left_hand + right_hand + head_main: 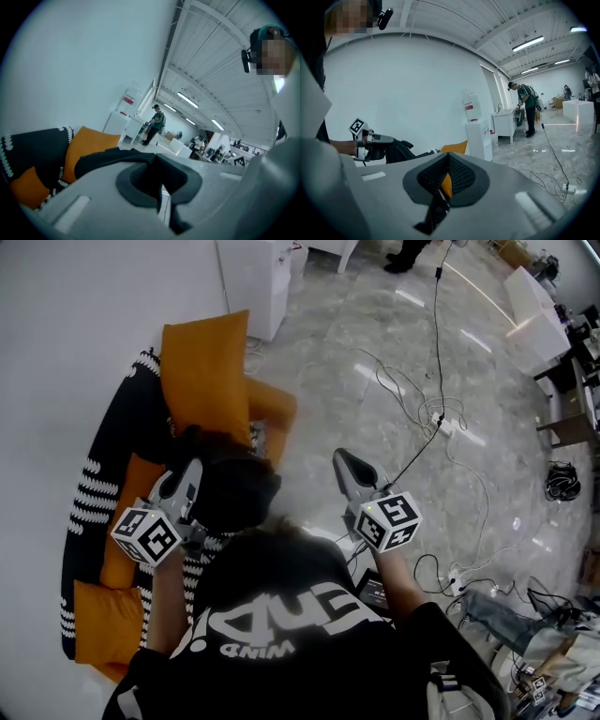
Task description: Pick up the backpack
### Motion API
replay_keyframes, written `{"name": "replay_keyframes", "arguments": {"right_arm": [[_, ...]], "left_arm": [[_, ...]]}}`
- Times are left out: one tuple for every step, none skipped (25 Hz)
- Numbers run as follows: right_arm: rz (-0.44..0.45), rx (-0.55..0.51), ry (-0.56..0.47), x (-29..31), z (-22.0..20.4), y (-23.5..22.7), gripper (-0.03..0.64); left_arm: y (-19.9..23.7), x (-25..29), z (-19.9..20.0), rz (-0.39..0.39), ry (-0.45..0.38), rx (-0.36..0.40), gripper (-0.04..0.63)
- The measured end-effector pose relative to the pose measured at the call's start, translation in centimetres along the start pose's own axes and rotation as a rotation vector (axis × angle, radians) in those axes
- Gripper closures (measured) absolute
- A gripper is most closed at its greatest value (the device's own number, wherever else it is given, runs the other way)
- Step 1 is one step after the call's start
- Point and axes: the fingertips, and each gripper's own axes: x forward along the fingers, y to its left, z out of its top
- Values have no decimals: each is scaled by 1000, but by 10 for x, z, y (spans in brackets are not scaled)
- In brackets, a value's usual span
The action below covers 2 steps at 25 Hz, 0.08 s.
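Observation:
The black backpack [230, 493] hangs off the front of a black armchair [89, 493] with orange cushions [202, 371]. My left gripper [194, 468] is at the backpack's left top, and in the left gripper view its jaws [157, 161] are shut on a fold of black backpack fabric [112, 158]. My right gripper [340, 458] is out over the marble floor, to the right of the backpack and apart from it. In the right gripper view its jaws [448, 159] are shut with nothing held. That view also shows the left gripper [370, 139] with the backpack [396, 151].
A white wall runs behind the armchair, with a white cabinet [253, 277] and a water dispenser [478, 136] beyond it. Loose cables and a power strip [441, 423] lie on the floor to the right. A person in green [527, 105] stands far off by a counter.

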Motion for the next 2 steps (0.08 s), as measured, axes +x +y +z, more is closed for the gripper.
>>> {"name": "replay_keyframes", "arguments": {"right_arm": [[4,0,2,2,-1,1,617],[8,0,4,4,-1,2,617]], "left_arm": [[2,-2,0,5,1,-4,591],[4,-4,-1,9,2,-8,591]]}}
